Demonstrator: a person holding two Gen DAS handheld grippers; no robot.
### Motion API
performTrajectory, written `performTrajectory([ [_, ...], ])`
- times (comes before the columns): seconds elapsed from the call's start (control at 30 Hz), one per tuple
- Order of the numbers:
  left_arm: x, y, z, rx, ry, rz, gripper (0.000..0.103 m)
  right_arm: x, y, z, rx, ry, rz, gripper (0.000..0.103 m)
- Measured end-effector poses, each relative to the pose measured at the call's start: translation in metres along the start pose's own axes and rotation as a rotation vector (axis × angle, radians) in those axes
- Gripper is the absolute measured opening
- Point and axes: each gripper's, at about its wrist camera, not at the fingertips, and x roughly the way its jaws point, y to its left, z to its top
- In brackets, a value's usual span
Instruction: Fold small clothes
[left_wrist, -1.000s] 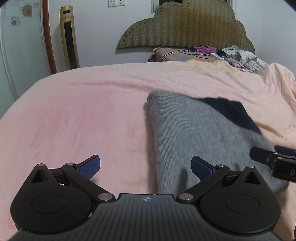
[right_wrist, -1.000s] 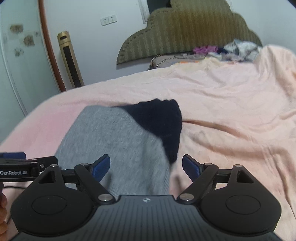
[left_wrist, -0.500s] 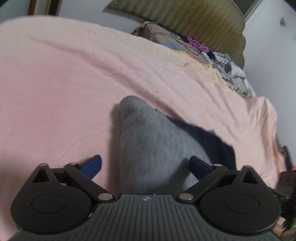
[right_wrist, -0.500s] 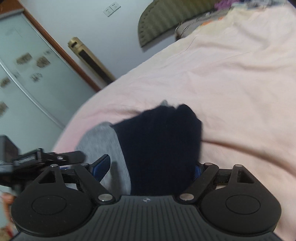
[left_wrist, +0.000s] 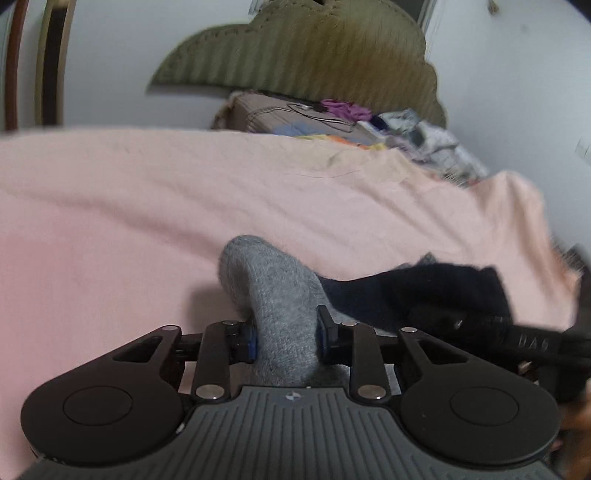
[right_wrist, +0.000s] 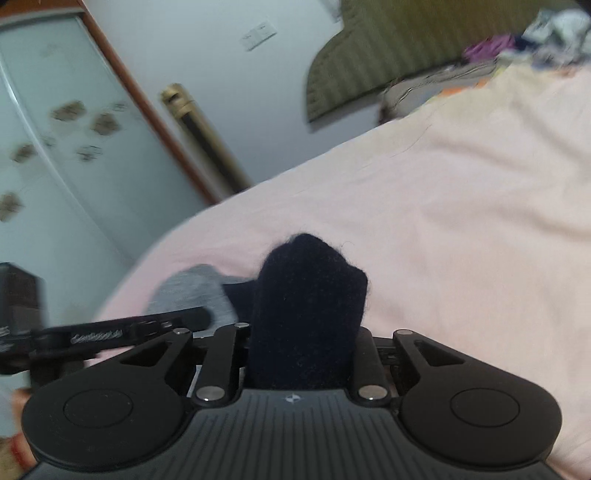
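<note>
A small knit garment lies on the pink bedspread (left_wrist: 147, 221); its left part is grey (left_wrist: 273, 280) and its right part dark navy (left_wrist: 424, 288). My left gripper (left_wrist: 286, 332) is closing, and its blue pads pinch a raised fold of the grey part. My right gripper (right_wrist: 303, 347) is also closing, with a bunched hump of the navy part (right_wrist: 310, 280) pressed between its fingers. Each gripper shows in the other's view: the right gripper (left_wrist: 517, 339) at the right edge, the left gripper (right_wrist: 129, 332) at the left over the grey part (right_wrist: 192, 288).
An olive padded headboard (left_wrist: 314, 55) stands at the far end, with a pile of mixed clothes (left_wrist: 406, 129) below it. A gold tower fan (right_wrist: 199, 136) and a wardrobe door (right_wrist: 55, 147) stand to the left of the bed. The bedspread (right_wrist: 461, 221) spreads wide around the garment.
Both grippers moved in onto the garment's near edge and went from wide open to closed on it. The cloth, flat before, now bunches up between each pair of fingers.
</note>
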Motion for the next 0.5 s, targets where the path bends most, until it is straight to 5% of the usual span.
performTrajectory([
  [0.1,0.007,-0.01,-0.002,0.054,0.032,0.142,0.055,0.012,0.005,-0.002,-0.027,0.069,-0.166,0.04],
  [0.17,-0.009,-0.012,-0.007,0.066,-0.006,0.215,0.082,0.0,0.015,-0.006,-0.072,0.037,-0.246,0.067],
  [0.2,-0.021,-0.014,-0.01,0.069,-0.038,0.249,0.097,-0.01,0.023,-0.009,-0.11,0.012,-0.309,0.073],
  [0.3,-0.058,-0.018,-0.023,0.068,-0.083,0.281,0.1,-0.039,0.044,-0.021,-0.201,-0.037,-0.452,0.076],
  [0.5,-0.087,-0.039,-0.069,0.036,-0.002,0.31,0.103,-0.079,0.071,-0.066,-0.207,0.001,-0.376,0.091],
])
